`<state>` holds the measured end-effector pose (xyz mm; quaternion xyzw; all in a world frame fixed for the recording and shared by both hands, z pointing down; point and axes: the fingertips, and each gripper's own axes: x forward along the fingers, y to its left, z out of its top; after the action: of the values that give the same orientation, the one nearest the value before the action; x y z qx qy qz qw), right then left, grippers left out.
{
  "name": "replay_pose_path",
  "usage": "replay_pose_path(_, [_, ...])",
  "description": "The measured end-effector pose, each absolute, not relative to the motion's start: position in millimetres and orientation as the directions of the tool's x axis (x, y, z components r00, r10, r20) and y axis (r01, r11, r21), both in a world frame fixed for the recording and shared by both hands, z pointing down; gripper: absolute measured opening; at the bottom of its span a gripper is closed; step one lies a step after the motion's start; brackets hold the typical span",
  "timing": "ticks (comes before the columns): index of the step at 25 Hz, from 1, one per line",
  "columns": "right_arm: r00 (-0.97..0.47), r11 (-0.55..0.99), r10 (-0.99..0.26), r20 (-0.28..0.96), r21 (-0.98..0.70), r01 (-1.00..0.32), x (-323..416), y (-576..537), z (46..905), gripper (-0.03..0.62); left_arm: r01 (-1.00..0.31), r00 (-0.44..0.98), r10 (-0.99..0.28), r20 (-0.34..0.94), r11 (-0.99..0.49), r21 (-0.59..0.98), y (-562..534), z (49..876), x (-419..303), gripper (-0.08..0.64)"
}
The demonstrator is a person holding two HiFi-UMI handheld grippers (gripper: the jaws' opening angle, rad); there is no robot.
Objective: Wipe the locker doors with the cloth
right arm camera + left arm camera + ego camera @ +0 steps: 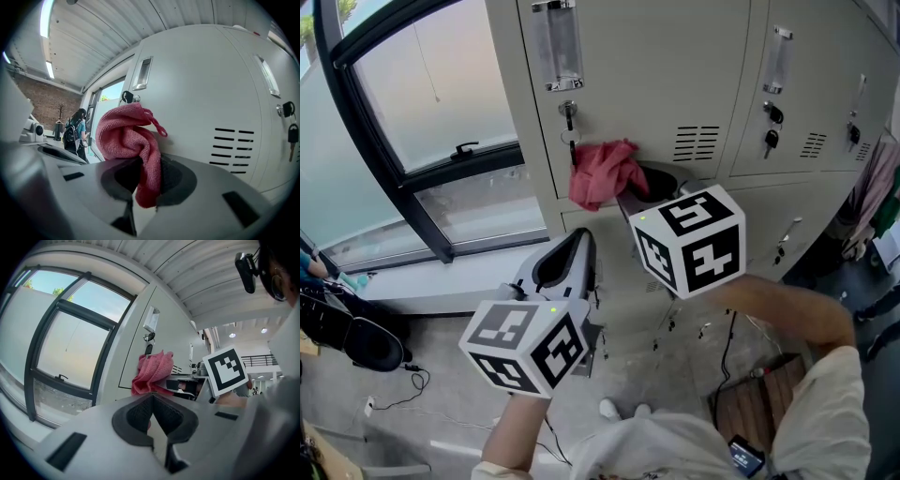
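The right claw [149,180] is clamped on the cloth [127,133], a pink bunched rag. Most of the cloth bulges out ahead of the jaws and a short tail hangs through behind them. The cloth rests against the locker door [666,66], just below the key [570,116] in its lock. The left claw [152,411] has its jaws closed together with nothing between them. It is held lower than the key and well back from the door.

Risk 1: snagging. The cloth has a small loop at its upper edge, just below the key. An upward stroke is likely to catch the loop or a fold on the key. This could pull the cloth out of the jaws.

Risk 2: hard contact. The cloth is bunched, not spread. If the right claw tilts, its bare body may meet the door and mark the paint.

Risk 3: poor coverage. A bunched cloth probably wipes only a narrow band, and the vent slots [696,142] to the right of the key may catch fibres
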<state>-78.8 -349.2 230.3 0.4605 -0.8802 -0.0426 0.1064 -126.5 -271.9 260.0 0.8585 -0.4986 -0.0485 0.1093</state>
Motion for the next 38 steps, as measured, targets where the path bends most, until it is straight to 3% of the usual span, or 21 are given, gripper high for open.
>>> replay_pose_path(19, [-0.594, 0.617, -0.786, 0.170, 0.160, -0.770, -112.8, -339.1, 239.4, 0.075, -0.846, 0.493, -0.870, 0.017, -0.475, 0.243, -270.7, 259.4, -146.5, 0.002])
replay_pose_path(38, [-0.559, 0.562, -0.827, 0.059, 0.083, -0.823, -38.6, -299.4, 230.1, 0.075, -0.830, 0.537, -0.843, 0.027, -0.522, 0.199, -267.7, 268.5, -117.1, 0.002])
